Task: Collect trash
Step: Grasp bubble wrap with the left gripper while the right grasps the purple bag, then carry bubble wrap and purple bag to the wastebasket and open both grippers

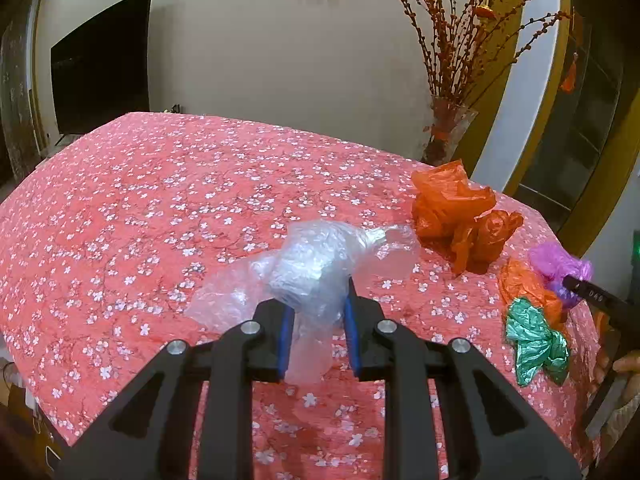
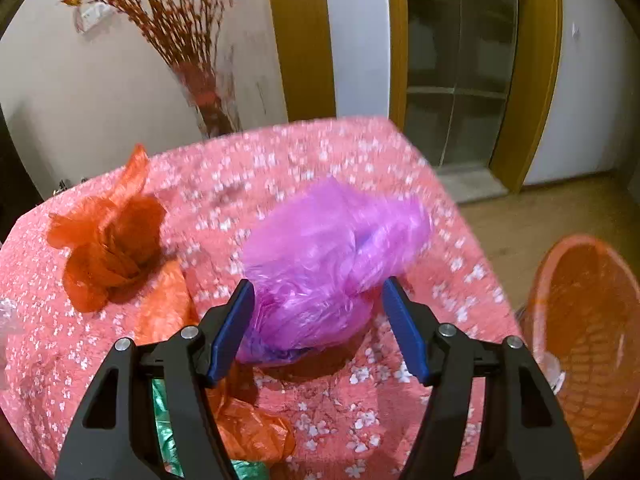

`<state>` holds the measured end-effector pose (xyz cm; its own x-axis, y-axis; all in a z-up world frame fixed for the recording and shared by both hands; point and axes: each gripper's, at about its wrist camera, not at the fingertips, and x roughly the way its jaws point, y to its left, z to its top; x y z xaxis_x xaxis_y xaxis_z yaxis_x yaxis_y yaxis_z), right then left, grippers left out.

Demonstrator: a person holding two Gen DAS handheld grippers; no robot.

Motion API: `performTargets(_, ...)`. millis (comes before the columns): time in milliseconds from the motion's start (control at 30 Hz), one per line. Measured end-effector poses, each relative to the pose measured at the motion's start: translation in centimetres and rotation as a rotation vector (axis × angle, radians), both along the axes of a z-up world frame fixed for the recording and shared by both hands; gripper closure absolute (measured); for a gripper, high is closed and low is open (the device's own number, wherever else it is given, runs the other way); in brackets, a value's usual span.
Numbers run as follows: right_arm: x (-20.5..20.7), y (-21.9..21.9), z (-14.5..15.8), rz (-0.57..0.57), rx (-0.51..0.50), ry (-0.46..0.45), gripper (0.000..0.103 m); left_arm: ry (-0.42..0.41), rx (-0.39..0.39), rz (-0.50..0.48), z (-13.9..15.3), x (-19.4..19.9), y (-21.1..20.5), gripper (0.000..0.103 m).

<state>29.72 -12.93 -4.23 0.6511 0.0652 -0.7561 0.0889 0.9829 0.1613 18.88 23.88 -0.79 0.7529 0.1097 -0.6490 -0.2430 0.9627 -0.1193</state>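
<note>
In the left wrist view my left gripper is shut on a crumpled clear plastic bag just above the pink flowered tablecloth. To its right lie a crumpled orange bag, a second orange bag, a green bag and a purple bag. In the right wrist view my right gripper stands around the purple bag, fingers touching its sides; the view is blurred. The orange bag, the second orange bag and the green bag lie left and below.
An orange mesh waste basket stands on the floor off the table's right edge. A vase of red branches stands behind the table's far right corner. A black TV screen stands at the wall, far left.
</note>
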Motion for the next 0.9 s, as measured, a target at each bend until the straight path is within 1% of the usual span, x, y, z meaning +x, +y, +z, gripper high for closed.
performTargets(33,0.1,-0.1,-0.5,0.01,0.023,0.014,0.041,0.001,0.0,0.0,0.0,0.0,0.0,0.08)
performTargets(67,0.2,-0.3,-0.8,0.02,0.04,0.021,0.051,0.002,0.001,0.0,-0.1,0.1,0.1,0.08)
performTargets(100,0.0,-0.4,-0.9,0.027,0.042,0.018,0.055,0.003,0.0,-0.001,-0.1,0.1,0.1,0.08)
performTargets(167,-0.3,-0.3,-0.8,0.04,0.031,0.011,0.069,0.006,0.0,-0.003,-0.2,0.2,0.0,0.08)
performTargets(233,-0.9,-0.6,-0.3,0.044,0.025,-0.001,0.073,0.008,-0.001,-0.008,-0.2,0.3,-0.1,0.08)
performTargets(500,-4.8,-3.1,2.3,0.003,-0.021,-0.105,0.075,-0.004,0.002,-0.04,0.5,0.2,-1.8,0.08)
performTargets(600,-7.0,-4.1,3.4,-0.014,-0.045,-0.147,0.075,-0.009,0.004,-0.058,0.9,0.1,-2.8,0.08)
performTargets(900,-11.7,-6.1,5.7,-0.037,-0.078,-0.236,0.075,-0.024,0.009,-0.118,2.0,-0.4,-6.2,0.08)
